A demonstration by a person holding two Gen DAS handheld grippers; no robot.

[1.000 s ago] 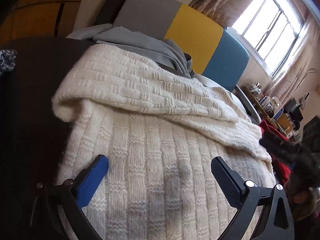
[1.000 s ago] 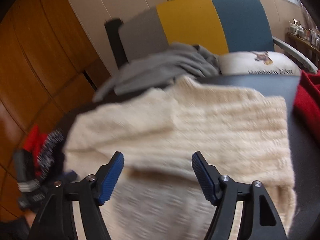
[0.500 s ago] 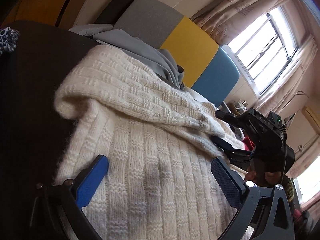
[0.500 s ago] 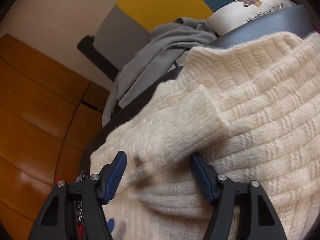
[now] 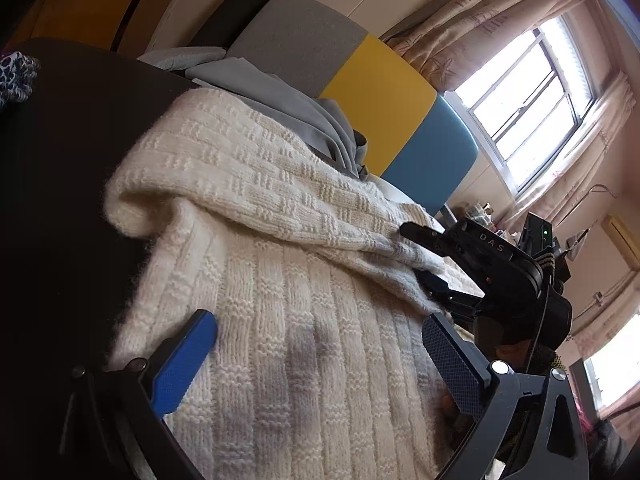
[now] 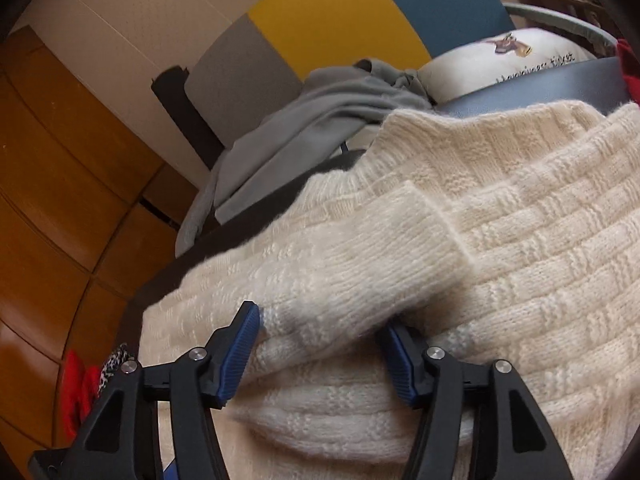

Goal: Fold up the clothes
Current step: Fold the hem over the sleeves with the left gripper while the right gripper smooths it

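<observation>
1. The right gripper (image 6: 320,344) is closing, with the ribbed cuff (image 6: 360,264) of the cream sweater's sleeve bunched between its blue pads (image 6: 240,344). The knit already touches both pads, so I judge the grip to be just forming, not firm.
2. Directly under that claw lies the cream knit sweater (image 6: 520,280), spread on a dark surface (image 5: 68,184); the sleeve runs across its body from the claw's right side toward the cuff.
3. The left gripper (image 5: 316,364) hangs with its jaws wide apart and holds nothing. The sweater's body (image 5: 304,320) lies beneath and between its fingers, and a folded edge of the knit sits ahead of it.
4. Ahead and to the right of the left claw, the right gripper (image 5: 424,256) shows nipping the sleeve end.
5. Beyond both claws, a grey garment (image 6: 320,120) lies at the sweater's far edge, in front of a grey, yellow and blue chair back (image 6: 340,20).
6. Risks, as I judge them: the thick, fluffy cuff may slip out if lifted before the pads bite fully. The pads may also catch the body layer underneath, so the whole sweater drags and the fold wrinkles. With the left claw not pinning anything, the sweater could slide on the smooth surface toward the grey garment.
</observation>
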